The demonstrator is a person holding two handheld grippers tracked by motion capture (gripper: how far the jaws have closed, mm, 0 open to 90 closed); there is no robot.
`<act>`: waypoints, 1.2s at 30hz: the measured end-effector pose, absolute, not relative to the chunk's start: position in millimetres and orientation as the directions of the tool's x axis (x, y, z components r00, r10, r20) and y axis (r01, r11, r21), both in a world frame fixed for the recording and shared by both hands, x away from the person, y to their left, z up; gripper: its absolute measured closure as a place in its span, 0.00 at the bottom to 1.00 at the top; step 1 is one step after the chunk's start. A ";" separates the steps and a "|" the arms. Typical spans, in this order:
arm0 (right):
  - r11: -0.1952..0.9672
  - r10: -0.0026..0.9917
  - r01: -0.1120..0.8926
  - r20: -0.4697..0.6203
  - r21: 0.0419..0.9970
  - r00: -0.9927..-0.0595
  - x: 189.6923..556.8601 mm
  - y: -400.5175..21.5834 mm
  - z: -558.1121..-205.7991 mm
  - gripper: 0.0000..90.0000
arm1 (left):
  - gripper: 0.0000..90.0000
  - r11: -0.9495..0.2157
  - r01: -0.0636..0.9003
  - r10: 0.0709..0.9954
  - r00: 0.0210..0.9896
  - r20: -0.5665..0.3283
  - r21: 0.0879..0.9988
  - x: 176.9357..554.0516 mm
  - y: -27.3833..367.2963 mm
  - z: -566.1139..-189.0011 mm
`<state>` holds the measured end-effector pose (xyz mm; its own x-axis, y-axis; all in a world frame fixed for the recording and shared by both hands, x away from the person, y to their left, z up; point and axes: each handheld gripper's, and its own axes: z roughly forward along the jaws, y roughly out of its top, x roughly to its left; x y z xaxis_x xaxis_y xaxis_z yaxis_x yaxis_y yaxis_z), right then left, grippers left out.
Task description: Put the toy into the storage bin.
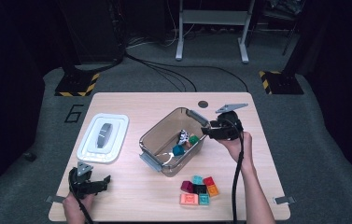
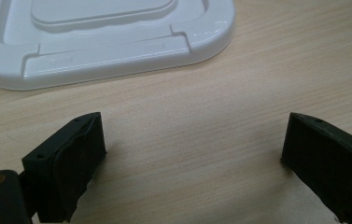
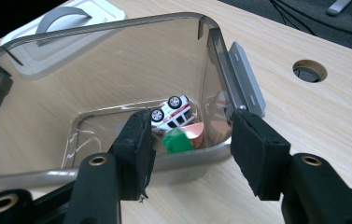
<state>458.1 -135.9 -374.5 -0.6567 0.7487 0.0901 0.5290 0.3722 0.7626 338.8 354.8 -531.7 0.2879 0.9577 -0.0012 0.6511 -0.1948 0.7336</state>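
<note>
A clear plastic bin stands mid-table with a white toy car, a green block and a teal block inside. My right gripper hangs at the bin's right end, just above the rim. In the right gripper view its jaws stand apart with nothing pressed between them. Below them, in the bin, lie the toy car, the green block and an orange piece. My left gripper rests open at the front left, its jaws empty over bare wood.
The white lid lies flat left of the bin, just beyond the left jaws. Several coloured blocks sit clustered in front of the bin. A round cable hole is in the table behind the bin.
</note>
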 end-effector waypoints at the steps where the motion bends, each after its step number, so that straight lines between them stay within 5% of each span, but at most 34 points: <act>1: 0.368 0.751 0.531 0.093 0.763 -0.653 455.3 -138.3 -374.6 0.51 | 0.07 -0.194 0.651 0.958 0.288 -0.001 0.734 338.8 354.7 -531.7; 19: 0.338 0.798 0.635 0.146 0.694 -0.585 403.8 -169.5 -429.9 0.21 | 0.07 -0.195 0.651 0.958 0.288 -0.001 0.734 338.8 354.8 -531.7; 36: 0.357 0.811 0.711 0.176 0.605 -0.558 365.0 -146.4 -491.0 0.23 | 0.07 -0.195 0.651 0.958 0.288 -0.001 0.734 338.8 354.8 -531.7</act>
<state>365.0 -146.4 -491.0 -0.5578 0.8110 0.1764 0.7111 0.3575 0.6054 338.8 354.8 -531.7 0.2880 0.9576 -0.0005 0.6509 -0.1953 0.7336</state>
